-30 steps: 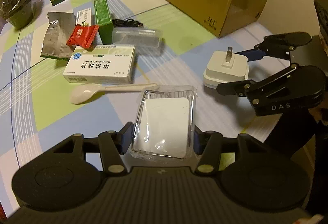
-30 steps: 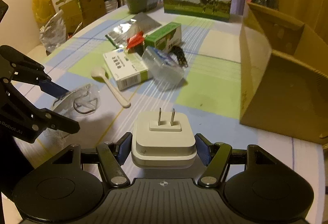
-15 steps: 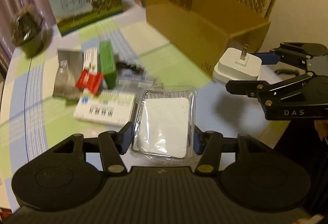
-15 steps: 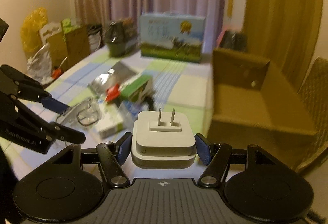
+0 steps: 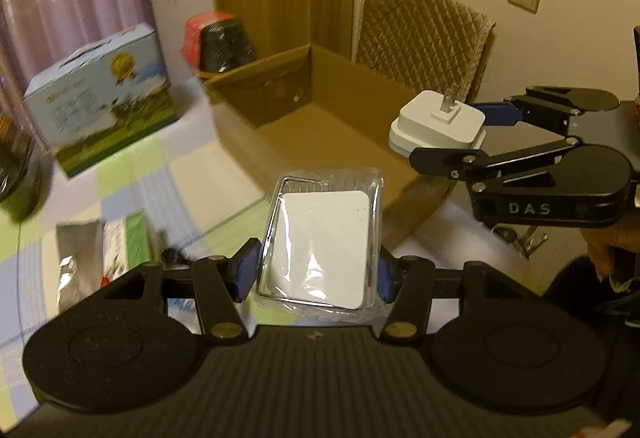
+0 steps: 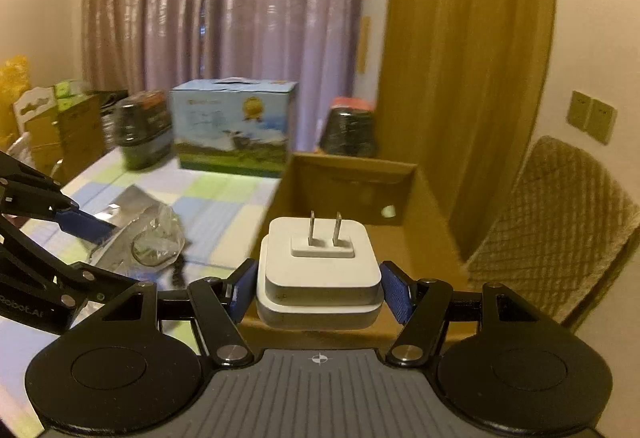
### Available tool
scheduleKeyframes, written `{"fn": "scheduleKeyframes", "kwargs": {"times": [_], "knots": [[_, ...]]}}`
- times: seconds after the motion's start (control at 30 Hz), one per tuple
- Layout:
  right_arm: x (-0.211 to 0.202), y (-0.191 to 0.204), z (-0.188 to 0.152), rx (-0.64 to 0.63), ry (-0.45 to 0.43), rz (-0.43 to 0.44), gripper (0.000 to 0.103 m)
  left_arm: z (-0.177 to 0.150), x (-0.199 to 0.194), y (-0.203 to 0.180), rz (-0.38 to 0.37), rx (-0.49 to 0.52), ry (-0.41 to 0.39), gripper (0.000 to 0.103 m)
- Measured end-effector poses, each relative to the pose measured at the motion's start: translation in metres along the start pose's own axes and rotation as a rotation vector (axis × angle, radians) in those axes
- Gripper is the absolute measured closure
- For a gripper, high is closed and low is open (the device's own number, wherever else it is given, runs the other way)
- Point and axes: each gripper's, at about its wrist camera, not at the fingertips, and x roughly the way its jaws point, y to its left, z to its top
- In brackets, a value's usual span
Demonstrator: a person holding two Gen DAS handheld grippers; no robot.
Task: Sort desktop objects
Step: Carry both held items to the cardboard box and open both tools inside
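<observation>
Both grippers now ride higher (we see into the cardboard box at twelve o'clock): left gripper clamps the wrapped packet, right gripper clamps the plug adapter.

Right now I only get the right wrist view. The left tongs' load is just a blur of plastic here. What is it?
Observer: A clear plastic packet with a white card inside, clamped in the left tongs.
Operator: Box floor? The charger blocks mine.
Observer: The part of the cardboard box floor that the left wrist view shows is bare.
Operator: Where's my charger relative to it?
Observer: The right tongs hold the charger above the box's right-hand rim, as that view shows it.
</observation>
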Motion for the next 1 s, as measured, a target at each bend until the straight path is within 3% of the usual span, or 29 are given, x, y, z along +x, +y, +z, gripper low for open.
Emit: {"fn": "scheduleKeyframes", "kwargs": {"times": [0.37,1.0], "knots": [[0.023,-0.051,-0.002,0.033,0.019,-0.059,0.040,0.045,0.051,-0.013,-0.030,-0.003,-0.013,0.051],[0.049,-0.073,-0.009,0.083,0.050,-0.061,0.040,0.057,0.092,-0.024,-0.049,0.043,0.003,0.051]]}}
